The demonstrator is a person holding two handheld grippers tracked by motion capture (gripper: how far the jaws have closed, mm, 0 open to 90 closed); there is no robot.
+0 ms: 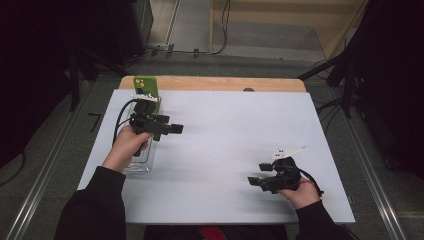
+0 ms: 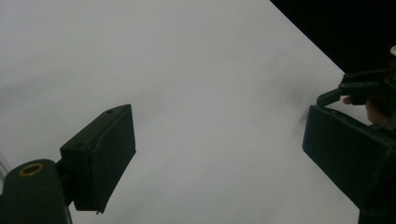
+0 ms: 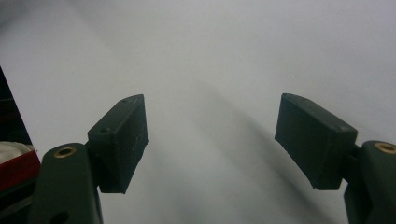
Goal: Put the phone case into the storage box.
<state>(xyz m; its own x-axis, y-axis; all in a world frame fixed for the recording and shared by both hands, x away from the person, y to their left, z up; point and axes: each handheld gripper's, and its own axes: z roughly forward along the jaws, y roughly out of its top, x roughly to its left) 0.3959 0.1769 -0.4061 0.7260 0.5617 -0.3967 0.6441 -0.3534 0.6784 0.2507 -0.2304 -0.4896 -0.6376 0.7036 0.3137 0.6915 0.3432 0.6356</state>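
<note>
A green phone (image 1: 146,88) stands upright at the table's far left, its camera side facing me, at the far end of a clear plastic holder (image 1: 140,161). My left gripper (image 1: 175,129) hovers just right of the phone, above the holder, with its jaws pointing right. In the left gripper view it (image 2: 217,126) is open with bare white table between its jaws. My right gripper (image 1: 254,181) sits low at the near right, pointing left. In its own view it (image 3: 212,116) is open and holds nothing.
A white sheet (image 1: 225,145) covers the table, and a strip of wood (image 1: 225,83) shows along the far edge. Something red (image 3: 14,169) lies beyond the table's near edge. The right gripper (image 2: 362,88) appears far off in the left gripper view. Dark stands and cables surround the table.
</note>
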